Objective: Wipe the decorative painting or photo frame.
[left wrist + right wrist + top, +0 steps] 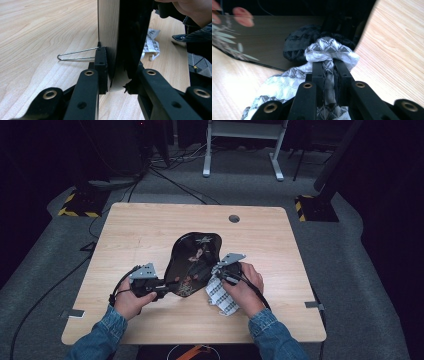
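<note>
Hard to read: in the high view the person's right hand (245,287) covers much of the right gripper (220,270), so its jaw tips are lost against the dark tray. We cannot tell from above how the cloth meets the tray's edge. In the left gripper view the tray is seen edge-on and cut off at the top; a thin bent wire (75,54) lies on the table beside it, one end hidden behind the jaw.

Black lacquered tray (195,262) with a flower pattern: it sits mid-table, tilted up at its near end, where the left gripper (167,287) pinches its edge. In the left gripper view the tray (130,37) stands between the two black jaws, both pressed against it.

Patterned white-and-grey cloth (220,295): it lies just right of the tray, under the right hand. In the right gripper view the jaws are pressed together on a bunched fold of the cloth (329,52), which touches the glossy tray surface (274,37) and is mirrored in it.

Count: one tray, one cloth, one wire, two grippers, one wooden table (150,225).
</note>
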